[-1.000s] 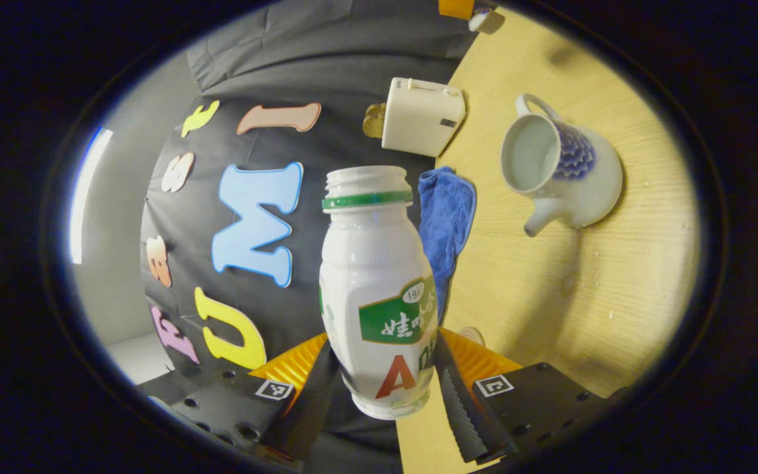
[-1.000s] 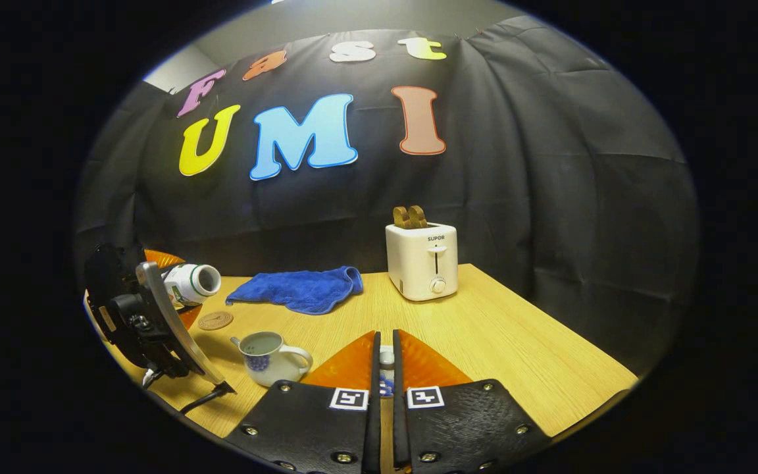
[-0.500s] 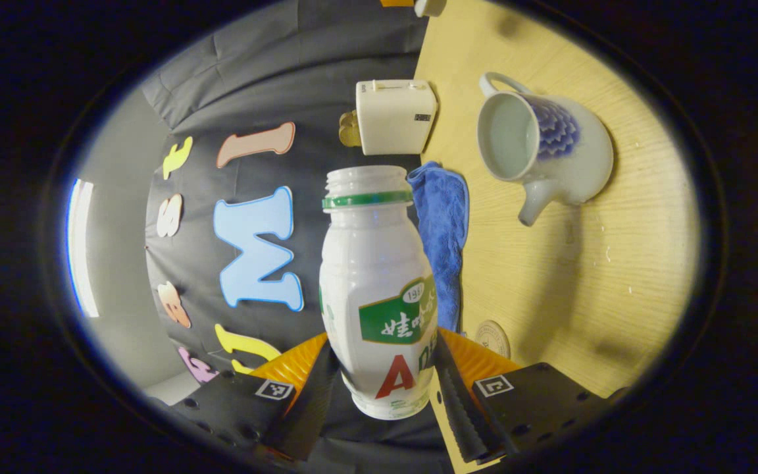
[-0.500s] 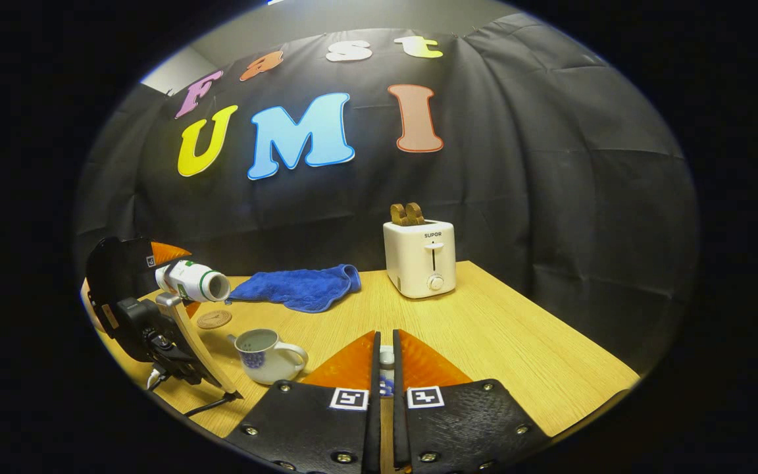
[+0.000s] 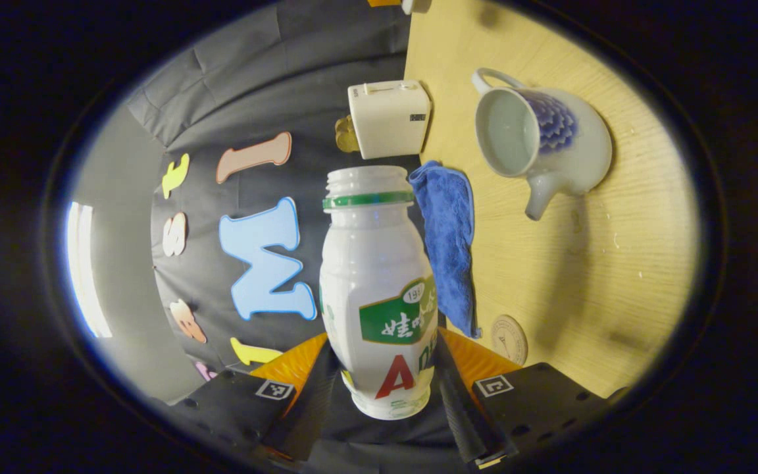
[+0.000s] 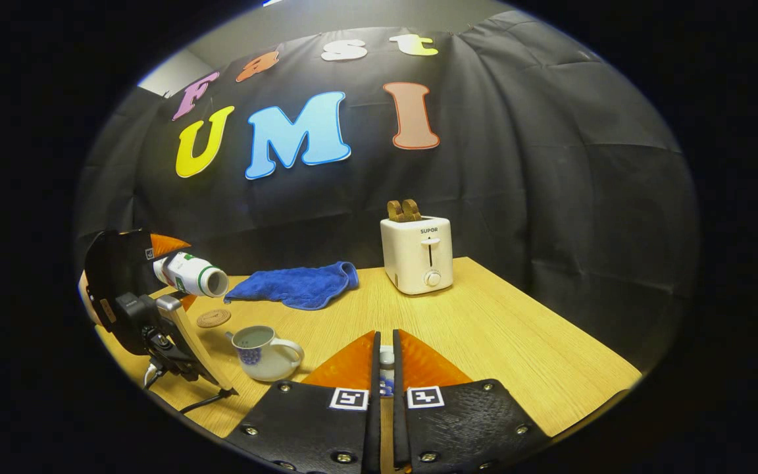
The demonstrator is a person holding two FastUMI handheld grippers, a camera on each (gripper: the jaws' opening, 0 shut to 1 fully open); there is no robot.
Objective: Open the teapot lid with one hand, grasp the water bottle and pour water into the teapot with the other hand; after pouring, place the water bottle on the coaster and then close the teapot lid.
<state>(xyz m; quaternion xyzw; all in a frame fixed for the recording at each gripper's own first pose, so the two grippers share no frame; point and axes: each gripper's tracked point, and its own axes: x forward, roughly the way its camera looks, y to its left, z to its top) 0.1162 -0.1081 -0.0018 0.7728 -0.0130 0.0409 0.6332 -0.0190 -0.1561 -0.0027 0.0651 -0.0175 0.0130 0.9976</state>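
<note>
In the left gripper view, the water bottle (image 5: 379, 289) is clamped at its lower body between both fingers of the left tool (image 5: 382, 388), uncapped and tipped almost level. In the right gripper view, the teapot lid (image 6: 386, 368) is pinched in the narrow gap between the fingers of the right tool (image 6: 384, 368), above the bench (image 6: 484, 336). Farther off, the open teapot (image 6: 262, 350) stands on the bench, with the coaster (image 6: 214, 318) near it, beside a blue cloth (image 6: 297, 285). Beyond, a toaster (image 6: 416, 254) is seen against the booth wall.
</note>
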